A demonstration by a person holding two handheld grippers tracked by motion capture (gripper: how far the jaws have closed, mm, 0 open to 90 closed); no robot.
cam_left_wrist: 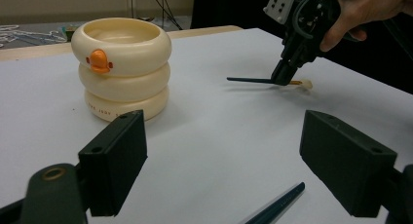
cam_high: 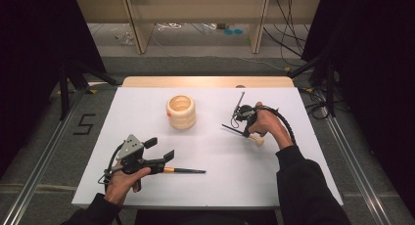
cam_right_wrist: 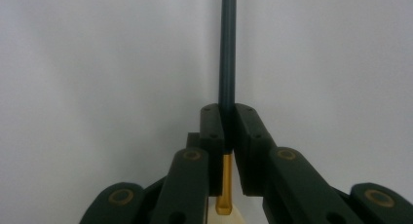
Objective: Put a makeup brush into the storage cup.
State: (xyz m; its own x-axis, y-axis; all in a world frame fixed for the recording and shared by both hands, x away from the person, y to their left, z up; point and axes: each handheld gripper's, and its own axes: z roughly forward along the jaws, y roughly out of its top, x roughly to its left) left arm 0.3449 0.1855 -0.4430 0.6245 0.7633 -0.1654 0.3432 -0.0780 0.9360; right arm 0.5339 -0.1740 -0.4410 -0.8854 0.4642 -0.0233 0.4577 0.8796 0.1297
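A: What is seen in the pot (cam_high: 181, 112)?

B: A cream pot of three stacked rings, with an orange duck-bill knob on its side, is stood on the white worktop (cam_high: 147, 107) toward the far left of centre. Its inside is seen as bare from the high view; from the left gripper view its bottom is hidden by the rim.

A: What is found to the left?

B: The left gripper (cam_high: 162, 149) is held near the front edge, its fingers (cam_left_wrist: 114, 160) spread wide with nothing between them. A dark brush (cam_high: 188, 170) with a gold ferrule is laid flat just beside them, tip pointing right. In the left gripper view, the tip alone is shown at the bottom edge.

A: And to the right?

B: The right gripper (cam_high: 243, 127) is held well apart from the pot, nothing standing between them. Its fingers (cam_right_wrist: 248, 136) are closed on a second brush (cam_right_wrist: 227, 48), by the dark shaft just above the gold ferrule. The cream end of that brush is seen below the hand (cam_high: 268, 124) in the high view, while the grip itself is made plain by the right gripper view.
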